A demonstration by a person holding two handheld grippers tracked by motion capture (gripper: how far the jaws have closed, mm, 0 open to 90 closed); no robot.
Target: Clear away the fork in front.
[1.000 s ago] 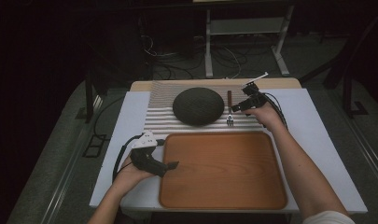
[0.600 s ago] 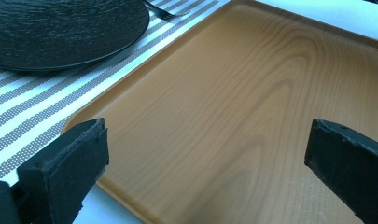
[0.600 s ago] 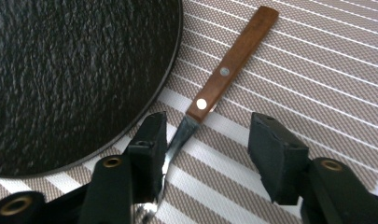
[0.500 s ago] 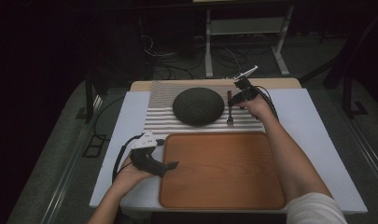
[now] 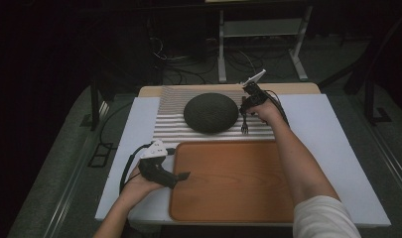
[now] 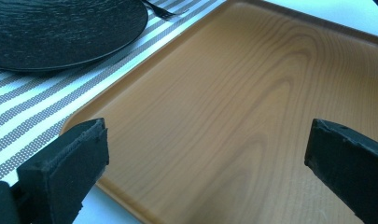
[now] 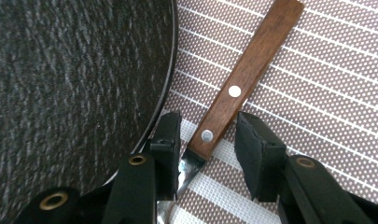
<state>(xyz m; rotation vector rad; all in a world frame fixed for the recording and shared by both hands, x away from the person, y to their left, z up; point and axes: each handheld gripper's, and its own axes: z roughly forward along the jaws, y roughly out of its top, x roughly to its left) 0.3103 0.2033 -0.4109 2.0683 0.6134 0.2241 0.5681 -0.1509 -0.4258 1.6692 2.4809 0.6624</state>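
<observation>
The right gripper [image 5: 246, 101] is lowered over a fork [image 7: 238, 88] that lies flat on the striped mat [image 5: 168, 124], just beside the rim of the dark plate [image 5: 210, 112]. In the right gripper view its jaws stand on either side of the wooden handle, near the end where the metal neck begins; they have just been closing, yet a gap remains on the right side, so the handle is between them but not clamped. In the high view the tines point toward the wooden tray [image 5: 228, 183]. The left gripper [image 5: 181, 176] rests at the tray's left edge, jaws wide apart with nothing between them. Mat and tray lie on the white worktop [image 5: 332, 139].
</observation>
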